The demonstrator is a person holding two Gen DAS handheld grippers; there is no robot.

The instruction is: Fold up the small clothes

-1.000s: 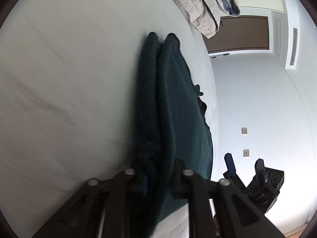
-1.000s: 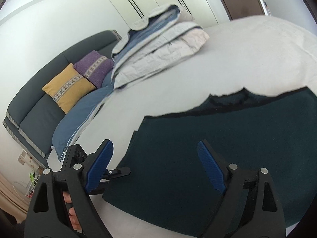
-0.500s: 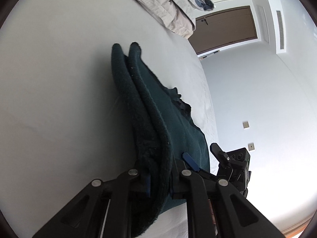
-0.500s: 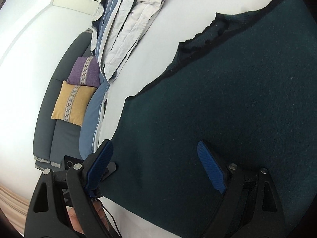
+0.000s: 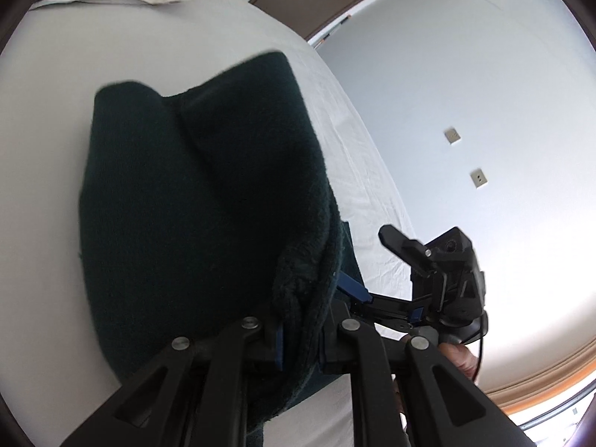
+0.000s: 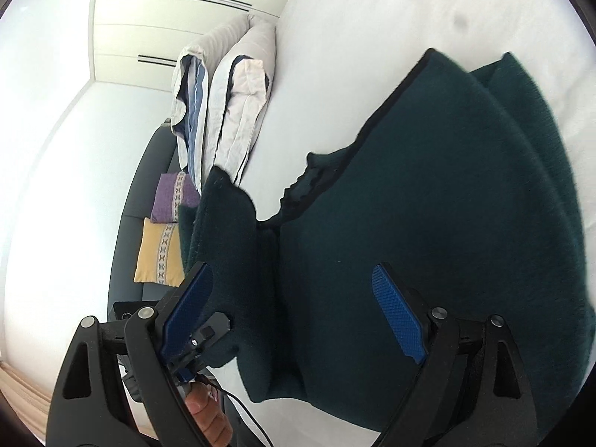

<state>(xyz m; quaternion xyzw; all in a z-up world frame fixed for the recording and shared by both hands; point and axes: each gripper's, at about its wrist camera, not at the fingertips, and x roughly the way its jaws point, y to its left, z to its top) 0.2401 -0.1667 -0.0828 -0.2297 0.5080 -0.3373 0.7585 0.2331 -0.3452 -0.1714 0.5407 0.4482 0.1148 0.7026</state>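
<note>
The left claw (image 5: 300, 339) is gripping the sweater (image 5: 193, 201) edge mid-fold; the right claw (image 6: 294, 316) is hanging open at lower frame. Next: lay the flap flat.

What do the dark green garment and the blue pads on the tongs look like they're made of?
The dark green garment looks like thick fleece or brushed knit: matte, fuzzy nap, soft rounded folds. The blue pads on the right tongs look like rubber or plastic, judging by the fine cross-hatched grip texture.

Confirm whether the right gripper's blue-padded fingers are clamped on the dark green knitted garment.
No: the right gripper has its blue-padded fingers spread wide apart above the dark green knitted garment, gripping nothing.
</note>
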